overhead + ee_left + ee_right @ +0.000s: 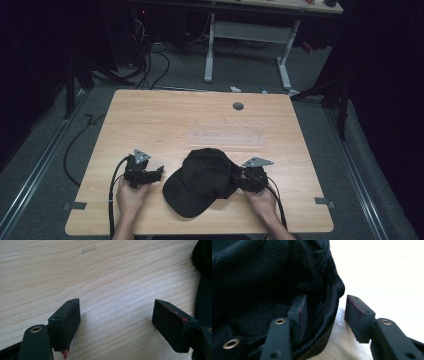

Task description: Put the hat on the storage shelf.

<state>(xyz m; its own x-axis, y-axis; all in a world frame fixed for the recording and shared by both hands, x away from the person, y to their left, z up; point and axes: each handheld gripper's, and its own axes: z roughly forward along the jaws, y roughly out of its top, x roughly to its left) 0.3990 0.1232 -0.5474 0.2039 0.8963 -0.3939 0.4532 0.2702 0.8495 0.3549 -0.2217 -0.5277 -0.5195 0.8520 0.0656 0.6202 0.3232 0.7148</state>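
From the high view, a black cap [202, 181] lies on the near middle of the wooden worktop [165, 117], brim toward the person; the left gripper [159, 171] rests just beside its left edge, apart from it, and the right gripper [236, 176] meets its right side. In the left gripper view, the fingers [65, 322] stand wide over bare wood, nothing between them. In the right gripper view, the fingers [358, 316] straddle the cap's rim, one inside, one outside, not yet pressing on it.

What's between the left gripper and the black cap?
Only bare wooden table. The high view shows a gap of plain wood between the left gripper and the cap, nothing lying there.
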